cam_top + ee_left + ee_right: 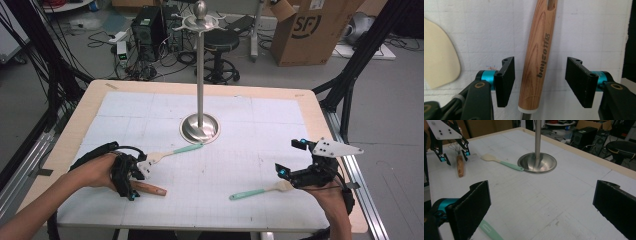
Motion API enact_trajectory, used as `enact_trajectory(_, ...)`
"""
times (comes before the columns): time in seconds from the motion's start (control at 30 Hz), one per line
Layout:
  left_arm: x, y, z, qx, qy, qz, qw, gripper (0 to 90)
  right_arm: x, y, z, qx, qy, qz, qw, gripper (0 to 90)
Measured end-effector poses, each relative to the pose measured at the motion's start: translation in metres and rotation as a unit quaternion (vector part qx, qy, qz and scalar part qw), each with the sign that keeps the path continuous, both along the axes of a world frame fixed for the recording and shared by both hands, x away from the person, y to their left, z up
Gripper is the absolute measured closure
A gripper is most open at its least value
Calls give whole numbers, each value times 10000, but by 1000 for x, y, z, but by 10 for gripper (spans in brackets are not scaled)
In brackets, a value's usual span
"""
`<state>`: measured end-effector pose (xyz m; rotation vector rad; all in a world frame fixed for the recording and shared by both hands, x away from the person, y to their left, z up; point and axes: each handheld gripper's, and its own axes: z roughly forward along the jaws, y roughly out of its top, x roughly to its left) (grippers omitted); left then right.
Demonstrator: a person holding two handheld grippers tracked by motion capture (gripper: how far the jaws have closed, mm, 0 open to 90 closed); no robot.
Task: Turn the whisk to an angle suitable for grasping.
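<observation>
Left gripper view, wooden handle, fingers apart

"bayco" on the wooden handle; "SF" on the cardboard box

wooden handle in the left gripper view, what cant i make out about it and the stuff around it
- Wooden handle, left gripper view: its top is cut off by the frame's upper edge, and the bottom edge cuts off the metal part below its white collar.
- Cream spatula head, left gripper view: cut off by the left edge.
- High view: the left gripper covers the handle's near end.
- Right gripper view: the wires beside the left gripper are too small and blurred to identify.
</observation>
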<state>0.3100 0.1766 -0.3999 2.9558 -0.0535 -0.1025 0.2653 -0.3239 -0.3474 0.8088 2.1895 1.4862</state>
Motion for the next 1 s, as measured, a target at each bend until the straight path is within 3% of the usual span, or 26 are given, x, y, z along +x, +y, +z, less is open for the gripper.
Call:
enact_trajectory(0.17, 1, -1, -3, 122, 105, 6, 9999, 517, 0, 0, 0, -13, 37, -23, 10000, 0)
enact_trajectory(0.3, 2, 0, -3, 97, 48, 42, 9999, 571, 0, 0, 0, -3, 36, -8, 10000, 0)
enact_trajectory(0.5, 1, -2, -6, 259, -70, 6, 9996, 643, 0, 1, -1, -3, 69, 4, 10000, 0)
enact_trajectory(0.8, -3, 1, -6, 133, -191, -426, 9988, 690, 0, 1, -1, -9, 83, -5, 10000, 0)
enact_trajectory(0.83, -2, 1, -5, 120, -193, -253, 9994, 699, 1, 1, -2, -21, 51, 14, 10000, 0)
enact_trajectory(1.0, -1, 4, 2, -64, -149, -137, 9998, 701, 1, 1, -2, -23, 83, 20, 10000, 0)
